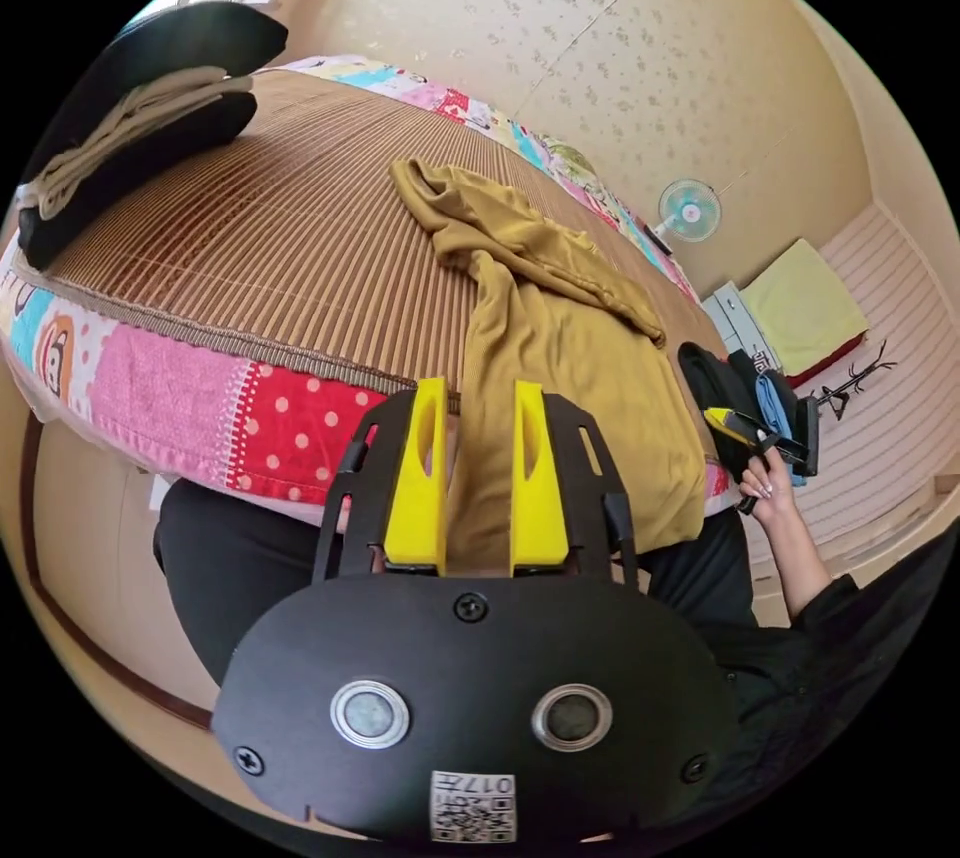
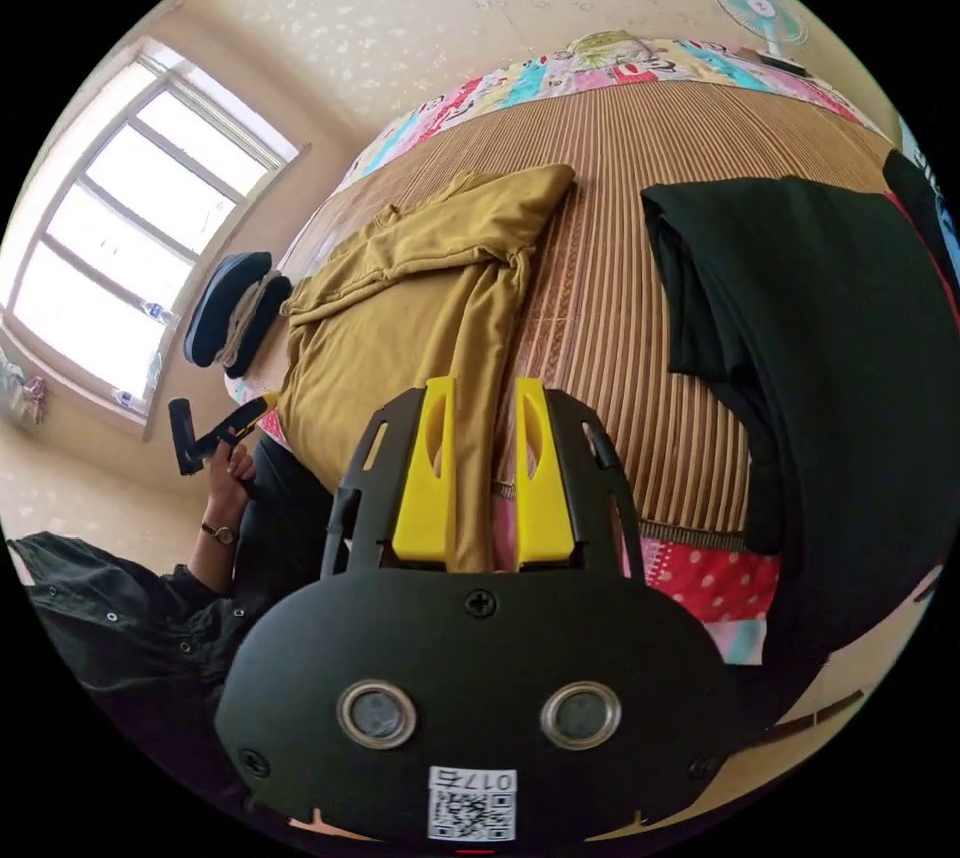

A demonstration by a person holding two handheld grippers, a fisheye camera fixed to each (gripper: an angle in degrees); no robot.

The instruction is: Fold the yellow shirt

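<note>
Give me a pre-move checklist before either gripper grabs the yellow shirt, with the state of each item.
1. Shirt on the bed: the yellow shirt lies on the woven mat, its lower part hanging over the near edge. Ok.
2. Shirt spread flat: bunched and creased at the far end. Not ok.
3. Left gripper free: jaws apart, holding nothing. Ok.
4. Right gripper free: jaws apart, holding nothing. Ok.
5. Folding space: a black garment lies on the mat beside the shirt, apart from it; a stack of folded clothes sits at a far corner. Ok.
6. Shirt right side out: cannot tell.
</note>
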